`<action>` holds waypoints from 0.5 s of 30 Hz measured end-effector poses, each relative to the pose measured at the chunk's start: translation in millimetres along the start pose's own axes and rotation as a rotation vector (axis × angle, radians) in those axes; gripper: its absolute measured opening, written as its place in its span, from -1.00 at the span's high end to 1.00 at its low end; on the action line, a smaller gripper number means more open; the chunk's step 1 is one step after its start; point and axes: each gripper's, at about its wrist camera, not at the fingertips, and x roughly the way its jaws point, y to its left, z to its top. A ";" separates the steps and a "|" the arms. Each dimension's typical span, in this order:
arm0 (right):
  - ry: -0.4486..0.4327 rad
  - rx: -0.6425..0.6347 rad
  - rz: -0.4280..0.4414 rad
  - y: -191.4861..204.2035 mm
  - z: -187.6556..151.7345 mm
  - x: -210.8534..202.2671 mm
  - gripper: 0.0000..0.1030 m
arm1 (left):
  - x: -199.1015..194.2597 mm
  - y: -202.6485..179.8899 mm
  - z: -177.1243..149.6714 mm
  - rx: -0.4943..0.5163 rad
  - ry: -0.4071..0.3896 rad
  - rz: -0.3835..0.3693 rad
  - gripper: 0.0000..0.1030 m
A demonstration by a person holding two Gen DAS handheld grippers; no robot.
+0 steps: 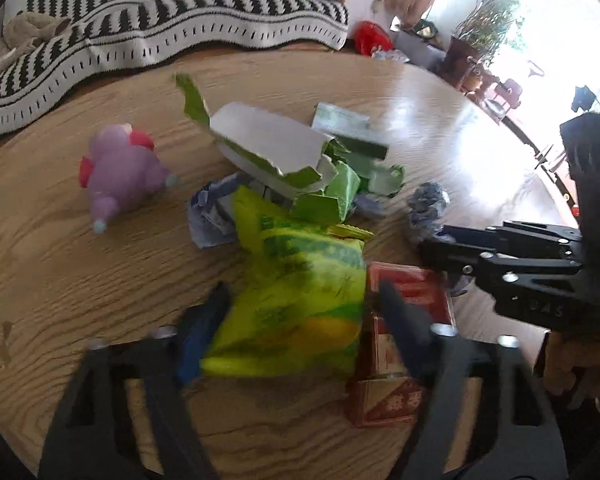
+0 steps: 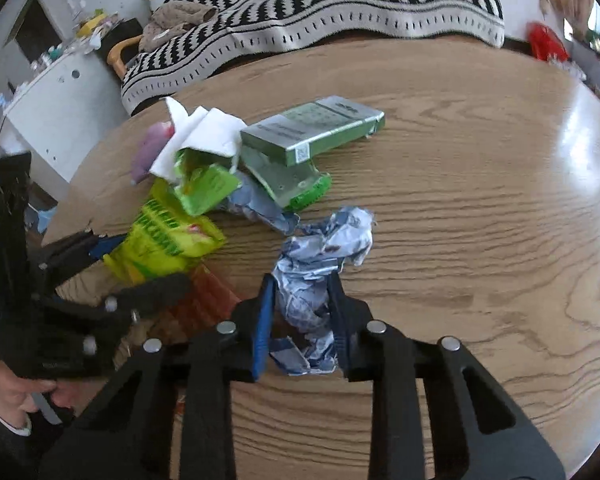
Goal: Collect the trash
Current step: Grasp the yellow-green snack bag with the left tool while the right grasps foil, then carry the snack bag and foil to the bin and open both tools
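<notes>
- Left gripper (image 1: 300,312): jaws clamped on the yellow-green snack bag (image 1: 296,300), one finger on each side; bag low over the wooden table (image 1: 60,272).
- Red box (image 1: 400,344) just right of that bag, touching the right finger; lies flat on the table.
- Right gripper (image 2: 300,320): jaws closed in on the crumpled blue-white paper (image 2: 320,264), both pads pressing its lower part; the paper's top sticks out past the fingertips, resting on the table.
- In the right wrist view the left gripper shows at the left edge, gripping the same yellow-green bag.
- Trash pile at mid-table, beyond both grippers: torn green-white carton pieces (image 1: 272,148), small green scraps (image 1: 332,196), another crumpled blue wrapper (image 1: 212,212), all touching or overlapping.
- Green cigarette box (image 2: 316,130) lying flat at the pile's far side, lid end propped on a clear-green piece (image 2: 288,180).
- White tissue (image 2: 200,136) on the pile's left side.
- Purple plush toy (image 1: 120,168) left of the pile, apart from it.
- Striped black-white blanket (image 1: 172,20) on the sofa behind the table.
</notes>
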 end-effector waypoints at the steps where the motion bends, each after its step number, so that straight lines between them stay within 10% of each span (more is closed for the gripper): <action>1: -0.011 -0.006 -0.003 0.6 0.6 -3.0 0.49 | -2.7 0.2 1.0 -0.002 -0.002 0.006 -0.09; 15: -0.096 -0.015 0.012 1.7 6.5 -36.5 0.50 | -34.8 -17.4 -3.1 0.034 -0.041 0.028 0.00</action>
